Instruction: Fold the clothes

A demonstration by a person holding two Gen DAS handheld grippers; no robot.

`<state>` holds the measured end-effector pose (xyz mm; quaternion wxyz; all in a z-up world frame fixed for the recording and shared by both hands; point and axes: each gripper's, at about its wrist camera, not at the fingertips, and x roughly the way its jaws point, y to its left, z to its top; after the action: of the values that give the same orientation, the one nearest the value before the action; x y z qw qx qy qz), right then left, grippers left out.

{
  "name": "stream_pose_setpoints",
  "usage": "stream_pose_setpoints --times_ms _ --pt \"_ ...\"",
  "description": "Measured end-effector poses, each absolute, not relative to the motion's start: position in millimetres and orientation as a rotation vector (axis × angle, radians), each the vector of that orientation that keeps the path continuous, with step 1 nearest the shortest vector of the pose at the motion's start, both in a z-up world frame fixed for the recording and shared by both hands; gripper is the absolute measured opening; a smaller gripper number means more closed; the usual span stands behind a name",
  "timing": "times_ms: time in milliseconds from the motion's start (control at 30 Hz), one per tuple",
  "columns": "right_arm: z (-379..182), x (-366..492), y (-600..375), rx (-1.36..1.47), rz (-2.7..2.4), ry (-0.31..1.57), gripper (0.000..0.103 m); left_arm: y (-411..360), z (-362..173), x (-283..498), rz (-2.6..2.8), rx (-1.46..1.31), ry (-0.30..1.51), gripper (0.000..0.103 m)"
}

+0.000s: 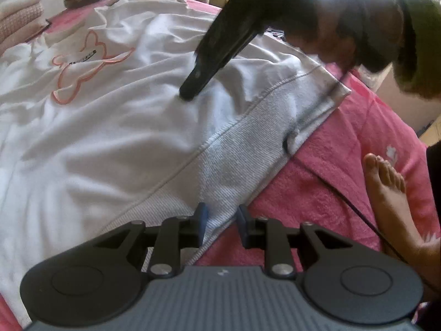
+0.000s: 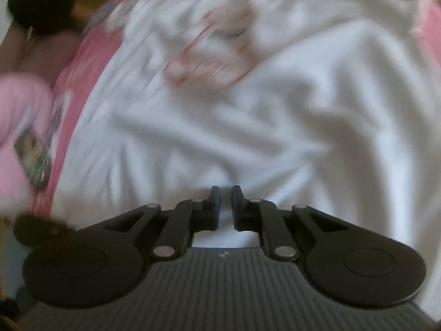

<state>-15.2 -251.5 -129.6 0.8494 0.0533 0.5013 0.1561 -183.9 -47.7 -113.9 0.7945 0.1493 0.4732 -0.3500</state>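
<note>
shirt [image 1: 110,127] spread rumpled on bed [image 1: 344,149], no fold visible | left claw [image 1: 220,222] open over hem | right claw [image 2: 225,207] slightly parted, empty, tips on cloth | folded stack [image 1: 19,16] at far corner

Sweatshirt print [image 2: 209,63] blurred, unreadable

The left wrist view is taken low over the near hem of a white sweatshirt [image 1: 110,127] on a pink bed cover [image 1: 344,165], facing far-left. The right wrist view, blurred, is held close above the sweatshirt [image 2: 248,127]. The pink outline print [image 1: 82,69] is shared by both.
</note>
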Motion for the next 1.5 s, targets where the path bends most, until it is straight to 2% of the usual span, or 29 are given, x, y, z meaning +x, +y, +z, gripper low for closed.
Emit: stream_pose_setpoints --times_ms 67,167,233,300,367,433,467,533,567,667,867,1033,1167,1333,1500 --pt "-136 -15 -245 0.139 0.366 1.075 0.000 -47 -114 -184 -0.747 0.310 1.019 0.024" --pt "-132 -6 -270 0.252 0.225 1.042 0.000 -48 -113 -186 -0.748 0.328 1.010 0.025" --pt "-128 -15 -282 0.256 0.197 1.031 0.006 -49 -112 -187 -0.751 0.343 1.002 0.025" --pt "-123 -24 -295 0.259 0.170 1.021 0.007 -48 -113 -188 -0.756 0.347 0.993 0.025" --pt "-118 -33 -307 0.262 0.143 1.010 0.012 -46 -114 -189 -0.760 0.341 0.984 0.025" --pt "-113 -42 -320 0.264 0.116 1.000 0.008 -44 -115 -188 -0.760 0.328 0.982 0.026" --pt "-111 -46 -326 0.266 0.103 0.994 0.000 -44 -115 -187 -0.758 0.324 0.984 0.026" --pt "-106 -55 -338 0.268 0.076 0.984 0.000 -46 -114 -187 -0.754 0.328 0.987 0.026" --pt "-104 -60 -345 0.270 0.063 0.978 0.005 -46 -114 -187 -0.753 0.333 0.986 0.026" --pt "-97 -74 -364 0.274 0.023 0.962 0.006 -47 -113 -188 -0.749 0.340 0.983 0.026" --pt "-92 -127 -326 0.034 0.301 1.018 0.013 -48 -112 -189 -0.743 0.337 0.985 0.026" --pt "-88 -171 -295 -0.171 0.533 1.048 0.014 -49 -111 -191 -0.728 0.342 0.982 0.026" --pt "-102 -200 -254 -0.463 0.633 0.999 0.023 -49 -110 -193 -0.723 0.354 0.973 0.027" --pt "-114 -209 -233 -0.652 0.640 0.915 0.024 -49 -110 -194 -0.721 0.354 0.971 0.027" --pt "-112 -208 -235 -0.708 0.628 0.877 0.023 -47 -110 -193 -0.723 0.349 0.971 0.027"
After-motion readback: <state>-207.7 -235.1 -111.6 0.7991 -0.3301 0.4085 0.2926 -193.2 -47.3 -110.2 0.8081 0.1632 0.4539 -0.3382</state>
